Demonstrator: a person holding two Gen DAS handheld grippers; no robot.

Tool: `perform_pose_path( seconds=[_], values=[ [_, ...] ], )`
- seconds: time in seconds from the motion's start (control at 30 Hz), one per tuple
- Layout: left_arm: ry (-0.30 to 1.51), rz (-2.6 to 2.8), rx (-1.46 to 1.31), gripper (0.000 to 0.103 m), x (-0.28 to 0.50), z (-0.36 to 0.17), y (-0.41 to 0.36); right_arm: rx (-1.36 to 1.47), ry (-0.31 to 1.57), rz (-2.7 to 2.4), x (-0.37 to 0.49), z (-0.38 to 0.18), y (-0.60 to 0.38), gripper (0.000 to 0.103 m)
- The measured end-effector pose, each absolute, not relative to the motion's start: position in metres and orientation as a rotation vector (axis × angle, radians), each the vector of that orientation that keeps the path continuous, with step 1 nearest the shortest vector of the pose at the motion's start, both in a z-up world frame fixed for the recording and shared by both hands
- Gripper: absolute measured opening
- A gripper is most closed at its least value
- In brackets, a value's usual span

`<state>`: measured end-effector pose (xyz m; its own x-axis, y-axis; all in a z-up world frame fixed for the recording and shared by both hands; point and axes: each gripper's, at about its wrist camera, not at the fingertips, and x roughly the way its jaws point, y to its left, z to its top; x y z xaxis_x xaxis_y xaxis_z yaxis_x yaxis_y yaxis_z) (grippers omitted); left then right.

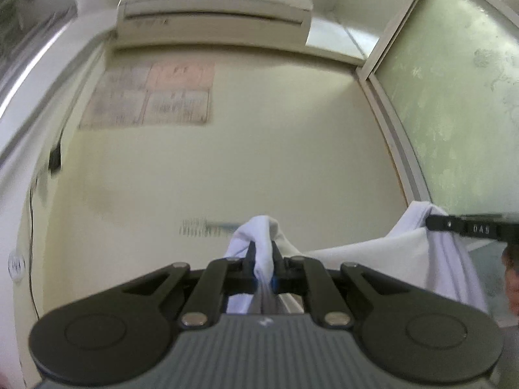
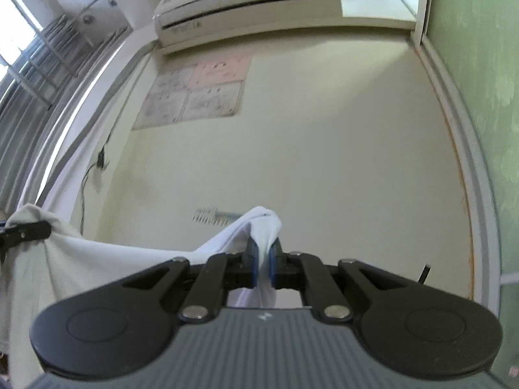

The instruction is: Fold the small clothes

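Fig.: left gripper (image 1: 262, 256) and right gripper (image 2: 262, 253) are each clamping a bunched corner of the small white cotton garment (image 1: 373, 253), which is hanging stretched between them in mid-air, near the cream wall w/ air-conditioner unit (image 1: 214, 6). Judged: lift/spread stage; no fold visible yet, laying-down and folding are remaining.

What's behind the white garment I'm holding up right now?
Behind the white garment, pinched by the left gripper and right gripper, stands a cream wall with posters and an air conditioner. Anything under the cloth is hidden.
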<state>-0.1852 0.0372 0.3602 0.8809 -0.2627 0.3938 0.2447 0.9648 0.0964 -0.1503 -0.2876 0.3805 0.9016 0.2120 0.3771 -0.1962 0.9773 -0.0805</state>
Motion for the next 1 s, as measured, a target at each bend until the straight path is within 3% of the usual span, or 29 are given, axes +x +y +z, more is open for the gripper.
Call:
perform_pose_path(
  seconds=[0.2, 0.43, 0.47, 0.5, 0.57, 0.63, 0.73, 0.93, 1.0],
  values=[
    [-0.334, -0.241, 0.074, 0.006, -0.138, 0.365, 0.018, -0.078, -0.324, 0.148, -0.123, 0.396, -0.295, 0.000],
    [-0.019, -0.235, 0.087, 0.006, 0.019, 0.284, -0.028, -0.067, -0.034, 0.045, 0.014, 0.314, -0.316, 0.000],
    [0.024, -0.234, 0.096, 0.010, 0.045, 0.268, -0.039, -0.058, 0.013, 0.017, 0.040, 0.295, -0.320, 0.000],
    [0.068, -0.217, 0.116, 0.013, 0.072, 0.248, -0.052, -0.050, 0.065, -0.007, 0.070, 0.271, -0.324, 0.002],
    [0.228, -0.172, 0.178, 0.014, 0.131, 0.195, -0.081, -0.076, 0.184, -0.018, 0.121, 0.215, -0.330, 0.038],
    [0.427, -0.147, 0.219, 0.010, 0.175, 0.137, -0.093, -0.085, 0.297, -0.049, 0.143, 0.161, -0.346, 0.032],
    [0.502, -0.153, 0.244, 0.010, 0.176, 0.083, -0.078, 0.011, 0.401, -0.001, 0.118, 0.108, -0.387, 0.031],
    [0.538, -0.212, 0.188, 0.016, 0.113, 0.055, -0.004, 0.119, 0.537, 0.019, 0.019, 0.032, -0.457, 0.037],
    [0.591, -0.215, 0.146, 0.027, 0.100, 0.047, 0.020, 0.157, 0.581, 0.010, -0.007, 0.011, -0.465, 0.038]
  ],
)
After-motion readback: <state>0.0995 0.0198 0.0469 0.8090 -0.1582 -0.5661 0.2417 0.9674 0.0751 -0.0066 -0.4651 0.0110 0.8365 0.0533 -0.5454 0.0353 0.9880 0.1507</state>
